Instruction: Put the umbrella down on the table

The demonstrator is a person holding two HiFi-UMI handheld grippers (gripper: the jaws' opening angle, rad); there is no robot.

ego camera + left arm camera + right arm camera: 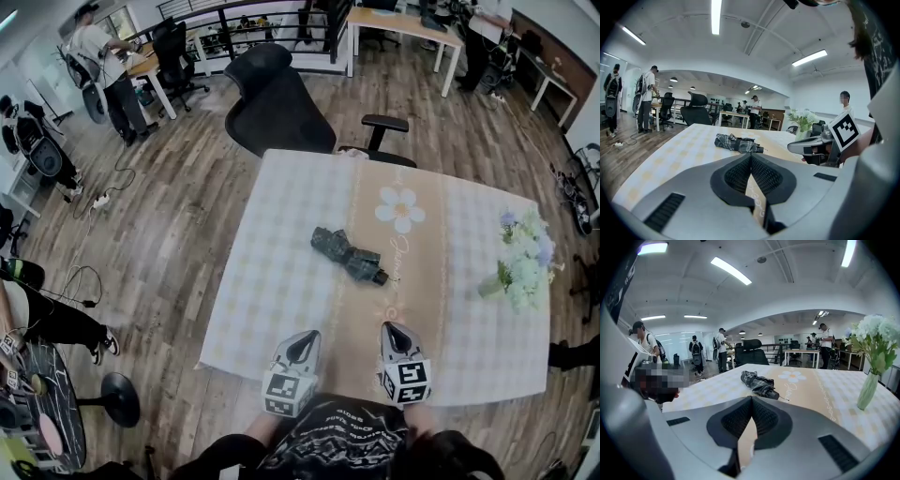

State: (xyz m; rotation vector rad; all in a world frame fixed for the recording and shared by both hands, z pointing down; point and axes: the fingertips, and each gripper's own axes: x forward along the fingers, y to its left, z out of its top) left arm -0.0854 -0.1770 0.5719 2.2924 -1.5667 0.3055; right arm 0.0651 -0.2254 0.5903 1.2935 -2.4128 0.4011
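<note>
Tongs in both hands are squeezed shut with nothing between them. The left tongs (pixel 751 157) show their two dark pads pressed together, and the right tongs (pixel 751 399) look the same. Both hang over the near edge of the surface (pixel 272 281), side by side and a little apart. Each carries a cube with black and white squares, one on the left (pixel 289 392) and one on the right (pixel 406 380).

The umbrella (pixel 349 255) lies flat out past the tongs, near the middle of the surface. It is folded up, dark and checked, with its black handle end turned toward the right tongs. Nothing touches it.

The cloth has pale checks and a tan strip down the middle. A white daisy (pixel 400 208) is printed on the strip, and curly writing runs below the flower, too small to read. A vase of pale flowers (pixel 520 262) stands near the right edge, well apart from the umbrella. A black chair (pixel 277 103) sits at the far side. People stand at desks farther back.
</note>
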